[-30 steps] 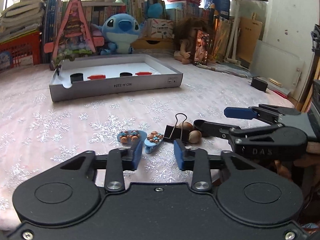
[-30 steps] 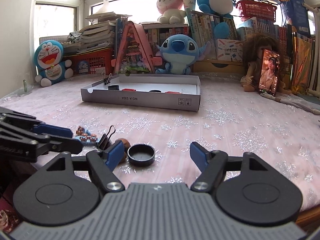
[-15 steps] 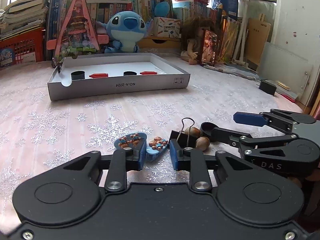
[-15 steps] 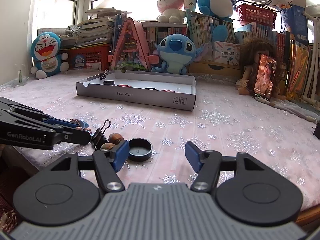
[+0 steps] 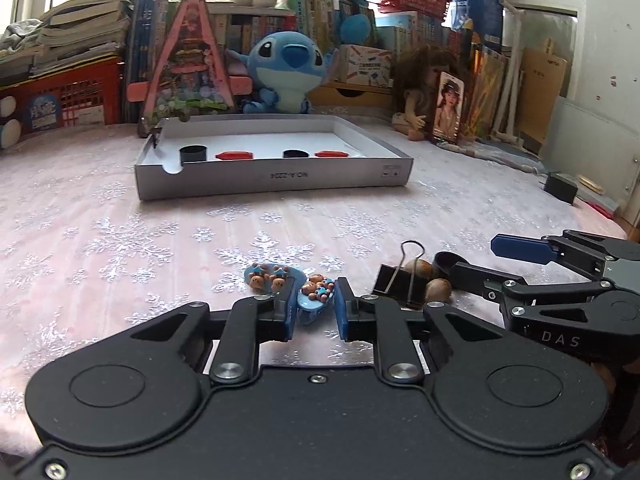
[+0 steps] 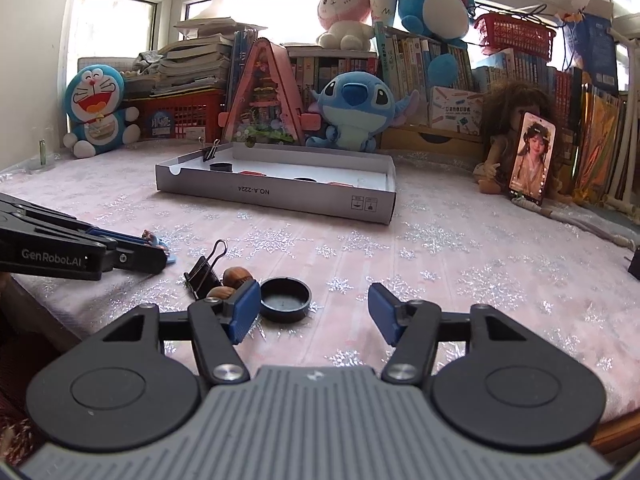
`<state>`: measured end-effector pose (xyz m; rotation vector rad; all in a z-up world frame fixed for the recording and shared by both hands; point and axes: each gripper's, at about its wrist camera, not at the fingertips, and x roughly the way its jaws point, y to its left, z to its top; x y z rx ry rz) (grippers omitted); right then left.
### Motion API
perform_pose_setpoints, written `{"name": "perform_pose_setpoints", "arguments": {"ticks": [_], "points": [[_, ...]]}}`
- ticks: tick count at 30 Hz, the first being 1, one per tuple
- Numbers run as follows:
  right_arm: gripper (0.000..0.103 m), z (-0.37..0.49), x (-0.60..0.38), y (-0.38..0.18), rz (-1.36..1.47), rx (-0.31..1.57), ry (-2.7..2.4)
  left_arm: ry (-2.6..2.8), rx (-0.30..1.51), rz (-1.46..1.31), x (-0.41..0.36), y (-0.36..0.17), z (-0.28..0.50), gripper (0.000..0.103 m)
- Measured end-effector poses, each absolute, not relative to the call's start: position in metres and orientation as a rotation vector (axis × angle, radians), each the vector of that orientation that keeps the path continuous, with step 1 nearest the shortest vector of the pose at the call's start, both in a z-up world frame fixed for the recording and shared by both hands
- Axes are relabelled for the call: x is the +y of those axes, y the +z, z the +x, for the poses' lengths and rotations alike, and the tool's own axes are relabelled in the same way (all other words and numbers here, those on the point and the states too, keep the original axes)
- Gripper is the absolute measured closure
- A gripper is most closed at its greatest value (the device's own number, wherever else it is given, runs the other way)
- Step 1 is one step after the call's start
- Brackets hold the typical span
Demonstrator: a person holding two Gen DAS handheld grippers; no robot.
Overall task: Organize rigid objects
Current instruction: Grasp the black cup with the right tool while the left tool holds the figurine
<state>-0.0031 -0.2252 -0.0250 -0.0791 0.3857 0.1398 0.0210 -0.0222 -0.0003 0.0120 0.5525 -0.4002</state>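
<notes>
My left gripper (image 5: 314, 312) is nearly shut around a blue hair clip with small bears (image 5: 316, 296); a second such clip (image 5: 270, 276) lies just left of it. A black binder clip (image 5: 396, 284) and two nuts (image 5: 438, 289) lie to its right. My right gripper (image 6: 310, 316) is open low over the cloth, its left finger beside a black cap (image 6: 285, 298). The binder clip (image 6: 202, 272) and nuts (image 6: 236, 276) sit left of the cap. A grey tray (image 5: 272, 179) holds black caps and red pieces.
Plush toys, a doll with a phone (image 6: 530, 158), books and a pink triangular model (image 6: 264, 100) line the far edge behind the tray (image 6: 276, 196). A small black box (image 5: 560, 188) sits at the right. The table's near edge is just below both grippers.
My left gripper has narrowed its jaws around the right hair clip. My right gripper has moved in so that the black cap lies between its open fingers, near the left one.
</notes>
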Motion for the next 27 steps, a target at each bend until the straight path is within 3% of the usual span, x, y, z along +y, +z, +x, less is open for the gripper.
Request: {"name": "perform_pose_setpoints", "arguments": {"ticks": [4, 12, 27], "points": [[0.034, 0.001, -0.220, -0.028, -0.082, 0.392, 0.138, -0.396, 0.553, 0.010, -0.020, -0.002, 0.021, 0.085], [0.049, 0.007, -0.215, -0.032, -0.041, 0.410, 0.144, -0.397, 0.548, 0.007, -0.022, -0.005, 0.020, 0.084], [0.057, 0.005, -0.208, -0.036, -0.022, 0.388, 0.143, -0.395, 0.537, 0.020, -0.024, -0.006, 0.021, 0.084]]}}
